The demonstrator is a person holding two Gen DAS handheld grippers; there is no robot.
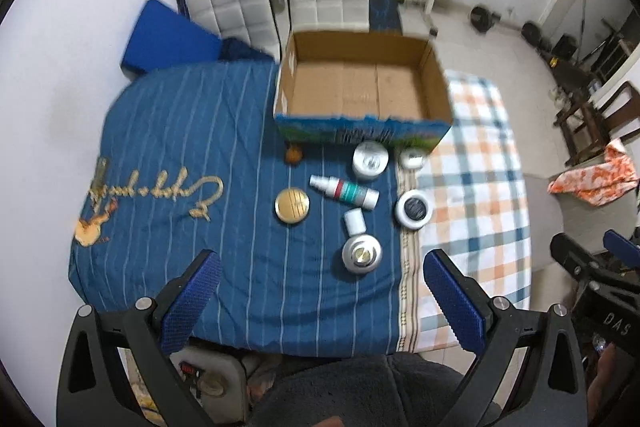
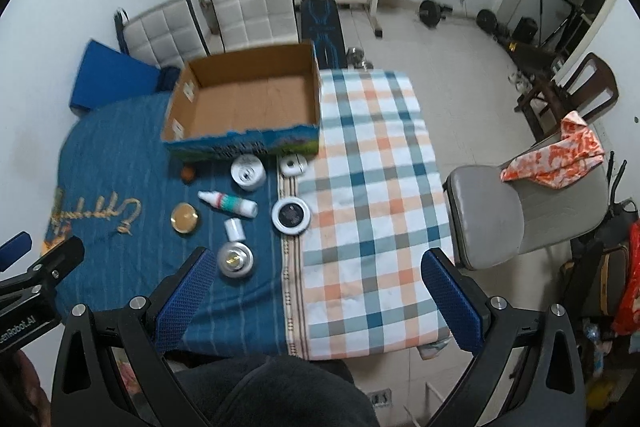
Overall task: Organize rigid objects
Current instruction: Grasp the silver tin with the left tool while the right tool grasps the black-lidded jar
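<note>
Both my grippers hang wide open, empty; the round silver tin with gold centre lies just ahead of my left gripper, nearer than the empty cardboard box beyond

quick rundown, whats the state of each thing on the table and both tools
brown cardboard box: open, empty
white spray bottle with green label: lying on its side, capped
round gold tin: flat, lid on
silver round tin with gold centre: closed
white jar with dark lid: closed
small white cylinder: lying down
left tool: open, empty
right tool: open, empty
</note>
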